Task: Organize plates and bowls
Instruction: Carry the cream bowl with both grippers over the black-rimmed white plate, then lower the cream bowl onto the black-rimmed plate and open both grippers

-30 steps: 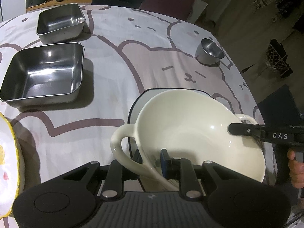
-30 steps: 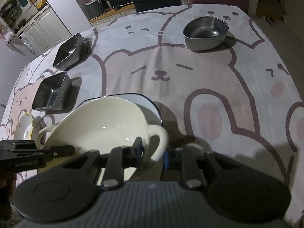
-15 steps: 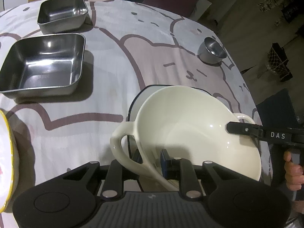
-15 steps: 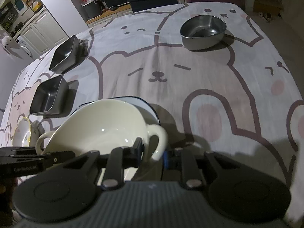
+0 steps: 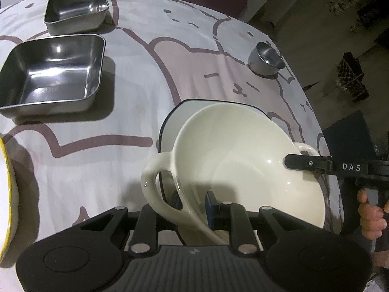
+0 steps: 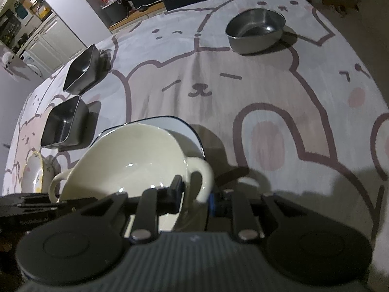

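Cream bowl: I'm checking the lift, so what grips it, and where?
Both grippers hold the cream bowl: the left gripper by one loop handle, the right gripper by the opposite handle.

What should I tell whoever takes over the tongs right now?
Left tongs: shut on the cream bowl's near handle.
Right tongs: shut on its other handle.
The bowl hangs tilted over the dark-rimmed plate; whether it touches the plate is unclear.
Two square steel pans sit side by side at the far left, a round steel bowl alone far right, a yellow-rimmed dish at the left edge.
Done: bowl gripped by both handles.
Left: probably set it down on the plate, release, then group the steel pieces.
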A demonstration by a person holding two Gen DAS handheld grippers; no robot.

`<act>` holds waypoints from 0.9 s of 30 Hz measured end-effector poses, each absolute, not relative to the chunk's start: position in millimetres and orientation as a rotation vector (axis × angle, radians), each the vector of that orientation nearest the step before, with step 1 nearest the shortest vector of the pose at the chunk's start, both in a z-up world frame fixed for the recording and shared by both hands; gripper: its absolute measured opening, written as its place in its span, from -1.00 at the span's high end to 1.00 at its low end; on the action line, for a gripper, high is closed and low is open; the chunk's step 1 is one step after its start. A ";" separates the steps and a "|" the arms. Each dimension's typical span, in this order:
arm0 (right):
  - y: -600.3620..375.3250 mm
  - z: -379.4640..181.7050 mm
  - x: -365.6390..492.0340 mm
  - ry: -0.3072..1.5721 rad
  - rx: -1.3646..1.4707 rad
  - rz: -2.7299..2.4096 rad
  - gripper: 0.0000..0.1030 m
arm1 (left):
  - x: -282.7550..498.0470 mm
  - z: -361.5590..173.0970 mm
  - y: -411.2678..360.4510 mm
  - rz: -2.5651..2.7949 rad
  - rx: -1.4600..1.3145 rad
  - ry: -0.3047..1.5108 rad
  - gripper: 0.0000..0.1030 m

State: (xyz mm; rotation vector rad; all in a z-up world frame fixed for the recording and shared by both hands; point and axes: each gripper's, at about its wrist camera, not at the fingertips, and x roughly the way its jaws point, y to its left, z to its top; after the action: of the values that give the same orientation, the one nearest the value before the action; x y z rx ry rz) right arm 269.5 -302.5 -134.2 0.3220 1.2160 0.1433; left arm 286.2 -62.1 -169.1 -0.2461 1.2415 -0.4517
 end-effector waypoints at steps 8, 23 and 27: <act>-310.3 -140.9 270.5 1.239 0.406 0.119 0.49 | 286.9 -173.1 -60.3 -0.458 -0.269 1.248 0.59; -310.9 -146.2 270.5 1.257 0.383 0.105 0.41 | 289.0 -173.5 -60.2 -0.453 -0.276 1.251 0.60; -311.4 -146.0 270.8 1.258 0.385 0.105 0.41 | 289.9 -174.0 -57.5 -0.456 -0.293 1.257 0.58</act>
State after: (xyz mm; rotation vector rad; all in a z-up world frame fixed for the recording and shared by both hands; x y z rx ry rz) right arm 270.8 -311.4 -146.0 0.3850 1.2579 0.1051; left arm 289.9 -57.5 -174.0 -0.2932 1.2567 -0.4560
